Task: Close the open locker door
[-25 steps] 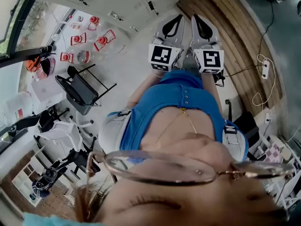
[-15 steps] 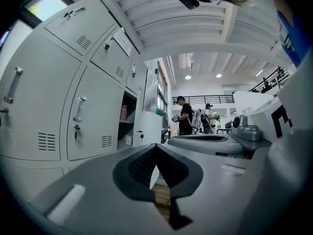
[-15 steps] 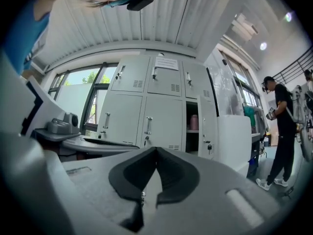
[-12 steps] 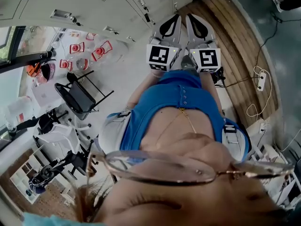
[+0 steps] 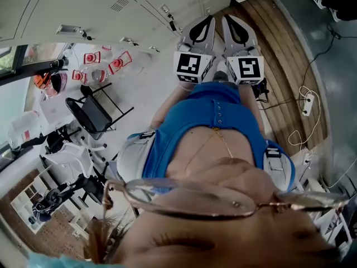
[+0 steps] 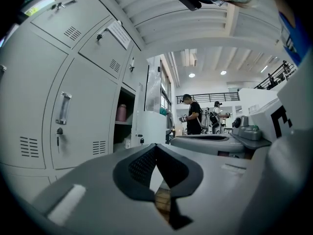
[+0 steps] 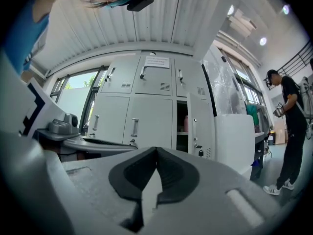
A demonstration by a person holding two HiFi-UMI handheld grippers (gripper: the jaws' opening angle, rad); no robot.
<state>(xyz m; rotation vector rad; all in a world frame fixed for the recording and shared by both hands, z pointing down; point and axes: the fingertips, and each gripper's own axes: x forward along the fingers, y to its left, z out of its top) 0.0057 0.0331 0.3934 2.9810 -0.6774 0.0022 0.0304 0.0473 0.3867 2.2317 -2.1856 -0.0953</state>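
I hold both grippers side by side, pointing at the lockers point(image 7: 146, 102) and well short of them. The left gripper point(image 6: 155, 146) has its jaws pressed together at the tips with nothing between them. The right gripper point(image 7: 156, 150) is likewise closed and empty. The door point(image 7: 199, 126) stands swung out from the lockers' lower row, at the right end of the bank. Its handle point(image 7: 194, 125) is on the edge next to the dark opening. A pink bottle point(image 7: 186, 123) sits on a shelf inside that locker. Neither gripper touches the door. A person point(image 7: 292, 126) stands to the right of the lockers, well apart.
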